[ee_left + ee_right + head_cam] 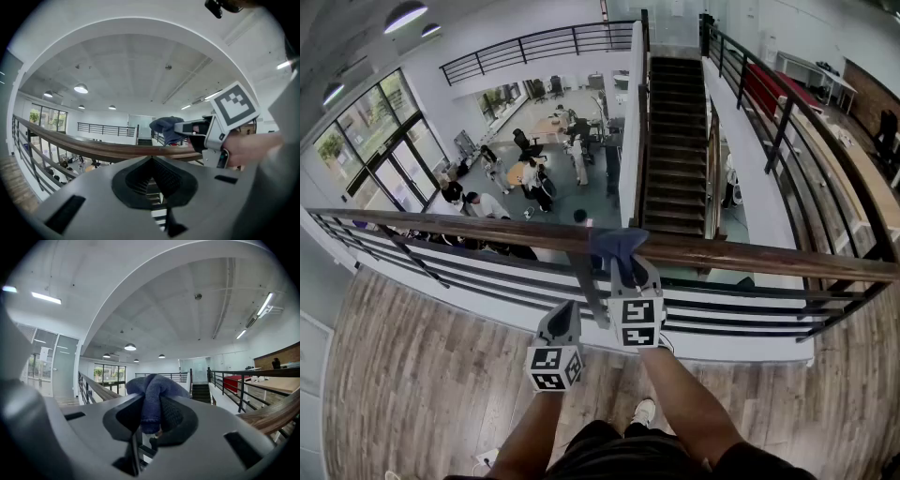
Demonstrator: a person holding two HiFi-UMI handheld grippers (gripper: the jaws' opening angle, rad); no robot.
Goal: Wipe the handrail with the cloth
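Note:
A brown wooden handrail [469,228] runs across the head view from left to right. A dark blue cloth [617,244] lies bunched on top of it near the middle. My right gripper [628,269] reaches up to the rail from my side and is shut on the cloth [152,397]. My left gripper [565,311] hangs lower and to the left, below the rail and apart from it, jaws together with nothing between them. The left gripper view shows the rail [93,149], the cloth [165,127] and the right gripper [185,127] above my left gripper [152,176].
Black metal bars [487,267] run under the rail. Beyond is an open drop to a lower floor with people and desks [534,159], and a staircase [677,141]. More railing [787,112] lines the right side. I stand on wood flooring [412,375].

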